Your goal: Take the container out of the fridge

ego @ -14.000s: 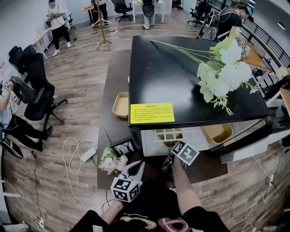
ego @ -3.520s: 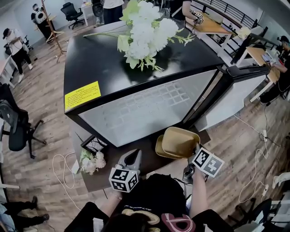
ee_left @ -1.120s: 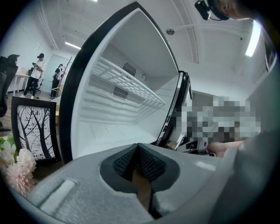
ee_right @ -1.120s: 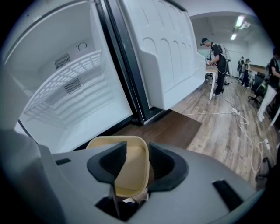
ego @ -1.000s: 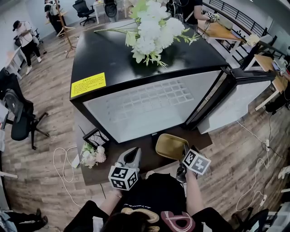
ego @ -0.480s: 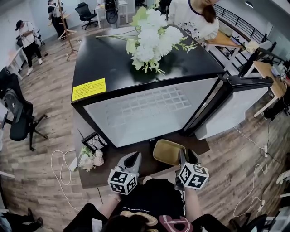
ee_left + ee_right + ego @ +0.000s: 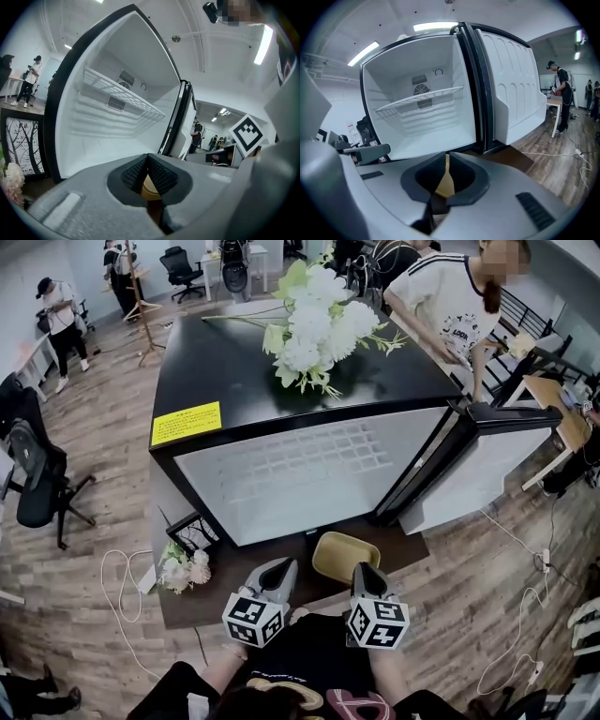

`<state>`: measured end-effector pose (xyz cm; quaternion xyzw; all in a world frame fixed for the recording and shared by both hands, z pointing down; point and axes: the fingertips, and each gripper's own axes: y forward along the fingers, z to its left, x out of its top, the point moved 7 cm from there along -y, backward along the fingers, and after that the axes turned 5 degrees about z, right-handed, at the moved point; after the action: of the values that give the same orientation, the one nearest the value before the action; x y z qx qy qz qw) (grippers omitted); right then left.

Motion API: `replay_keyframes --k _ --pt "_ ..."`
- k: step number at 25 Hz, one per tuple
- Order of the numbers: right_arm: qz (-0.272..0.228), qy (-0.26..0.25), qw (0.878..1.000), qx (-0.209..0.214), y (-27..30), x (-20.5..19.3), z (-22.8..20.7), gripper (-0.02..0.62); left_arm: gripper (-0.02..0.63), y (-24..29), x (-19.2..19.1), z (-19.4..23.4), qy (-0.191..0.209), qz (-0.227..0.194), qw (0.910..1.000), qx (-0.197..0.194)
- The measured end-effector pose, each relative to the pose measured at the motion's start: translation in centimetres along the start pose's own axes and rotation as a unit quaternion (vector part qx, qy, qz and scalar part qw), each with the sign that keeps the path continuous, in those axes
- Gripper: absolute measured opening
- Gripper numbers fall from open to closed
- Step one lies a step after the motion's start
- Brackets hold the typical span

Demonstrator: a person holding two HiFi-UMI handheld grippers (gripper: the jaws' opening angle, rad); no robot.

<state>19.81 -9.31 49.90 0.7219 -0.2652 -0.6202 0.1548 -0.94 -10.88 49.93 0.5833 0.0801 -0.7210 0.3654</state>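
The tan container (image 7: pixel 343 555) lies flat on the dark platform (image 7: pixel 417 538) in front of the open, bare fridge (image 7: pixel 309 474). My right gripper (image 7: pixel 367 570) hovers over its near right edge. Its jaws have just been closing and now nearly meet, gripping nothing. In the right gripper view a tan sliver of the container (image 7: pixel 445 185) shows through the slit below the right gripper's (image 7: pixel 446 157) tips. My left gripper (image 7: pixel 278 569) is shut and empty, left of the container. The left gripper's (image 7: pixel 147 157) pads touch, with the container (image 7: pixel 150 185) showing behind them.
The fridge door (image 7: pixel 478 474) stands open to the right. A wire shelf (image 7: pixel 419 103) crosses the fridge's upper part. White flowers (image 7: pixel 314 320) lie on its black top, and a small bunch (image 7: pixel 180 563) at the platform's left. A person (image 7: pixel 441 310) stands behind the fridge.
The right gripper has drawn back from the container's right side toward me, risen, and closed its jaws. The container stays on the platform. A person in white has stepped in behind the fridge.
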Motion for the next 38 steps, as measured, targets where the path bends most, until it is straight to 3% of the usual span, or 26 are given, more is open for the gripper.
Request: replay_keyframes --k 4,38 --pt "0.003 -0.01 1.0 0.006 0.2 -0.7 0.8 0.008 0.008 0.0 0.0 -0.5 0.003 -0.002 1.0 -0.007" --pt "-0.002 -0.033 0.999 0.029 0.9 -1.3 0.7 0.005 0.008 1.1 -0.8 -1.6 0.0 0.005 1.0 -0.004"
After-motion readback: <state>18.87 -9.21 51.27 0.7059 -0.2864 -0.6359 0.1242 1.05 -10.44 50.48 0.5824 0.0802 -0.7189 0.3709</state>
